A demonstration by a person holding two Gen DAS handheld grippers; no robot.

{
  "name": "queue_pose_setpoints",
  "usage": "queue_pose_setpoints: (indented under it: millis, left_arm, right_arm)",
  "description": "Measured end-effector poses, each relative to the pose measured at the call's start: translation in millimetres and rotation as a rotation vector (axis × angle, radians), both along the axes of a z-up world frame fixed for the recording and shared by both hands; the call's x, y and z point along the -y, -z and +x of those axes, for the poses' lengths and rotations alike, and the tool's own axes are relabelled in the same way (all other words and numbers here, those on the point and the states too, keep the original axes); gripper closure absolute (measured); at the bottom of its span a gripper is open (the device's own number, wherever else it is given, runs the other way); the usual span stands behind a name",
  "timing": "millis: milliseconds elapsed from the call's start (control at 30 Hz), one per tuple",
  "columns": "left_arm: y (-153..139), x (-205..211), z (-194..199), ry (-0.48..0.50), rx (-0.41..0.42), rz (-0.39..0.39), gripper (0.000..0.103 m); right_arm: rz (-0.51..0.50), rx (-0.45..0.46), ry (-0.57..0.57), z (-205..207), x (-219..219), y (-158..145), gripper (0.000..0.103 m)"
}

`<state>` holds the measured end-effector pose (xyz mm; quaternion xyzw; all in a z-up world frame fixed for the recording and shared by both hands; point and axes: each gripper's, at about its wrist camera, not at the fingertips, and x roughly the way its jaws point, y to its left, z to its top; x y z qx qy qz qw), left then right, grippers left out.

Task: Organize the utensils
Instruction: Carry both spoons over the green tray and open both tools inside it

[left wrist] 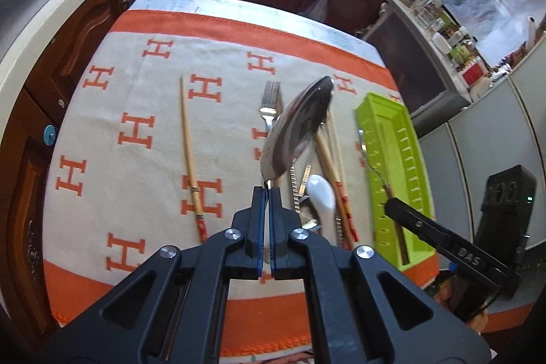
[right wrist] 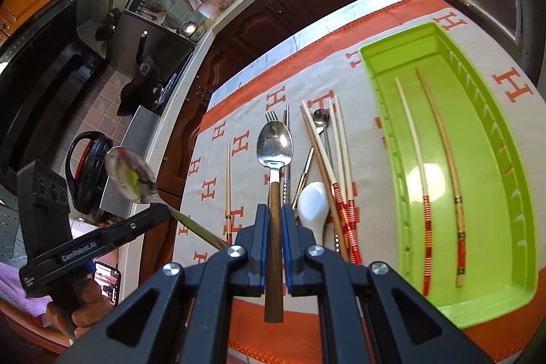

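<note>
Left gripper [left wrist: 266, 193] pinching one steel spoon [left wrist: 297, 128], right gripper [right wrist: 274, 210] pinching one wooden-handled spoon [right wrist: 274, 145], two chopsticks [right wrist: 414, 139] in green tray [right wrist: 385, 57].

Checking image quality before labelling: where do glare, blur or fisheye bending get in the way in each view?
Left wrist: the held spoon mirrors the room in its bowl, the tray edge is smeared, and the counter bows.
Right wrist: a bright glare spot sits on the tray floor, the other spoon is sharp, the chopsticks look curved, and the window is blown out.
</note>
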<state>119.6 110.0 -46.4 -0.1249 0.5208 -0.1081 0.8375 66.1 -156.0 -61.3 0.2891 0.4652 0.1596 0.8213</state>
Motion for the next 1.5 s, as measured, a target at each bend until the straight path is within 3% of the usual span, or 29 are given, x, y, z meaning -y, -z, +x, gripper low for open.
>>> queue_pose_setpoints:
  millis: [333, 533, 767, 1000, 1133, 1300, 1500]
  left_arm:
    - [-56, 66, -26, 0.109, 0.126, 0.028, 0.103]
    - [-93, 105, -43, 0.192, 0.184, -0.013, 0.103]
    - [-107, 157, -51, 0.315, 0.152, -0.091, 0.103]
    - [-57, 213, -26, 0.406, -0.027, -0.134, 0.103]
    - [-17, 239, -8, 0.414, -0.113, -0.092, 0.103]
    - [8, 247, 15, 0.388, -0.115, -0.035, 0.103]
    - [23, 250, 35, 0.369, -0.088, 0.033, 0.103]
  right_arm:
    - [0.019, 0.039, 0.106, -22, 55, -10, 0.096]
    - [0.012, 0.067, 0.180, -34, 87, -15, 0.096]
    - [-0.030, 0.038, 0.245, -42, 111, 0, 0.096]
    - [-0.045, -0.014, 0.258, -40, 121, 24, 0.096]
    - [-0.060, -0.026, 0.254, -32, 123, 33, 0.096]
    - [-0.113, -0.025, 0.247, -19, 122, 39, 0.092]
    - [-0.078, -0.043, 0.228, -9, 122, 47, 0.092]
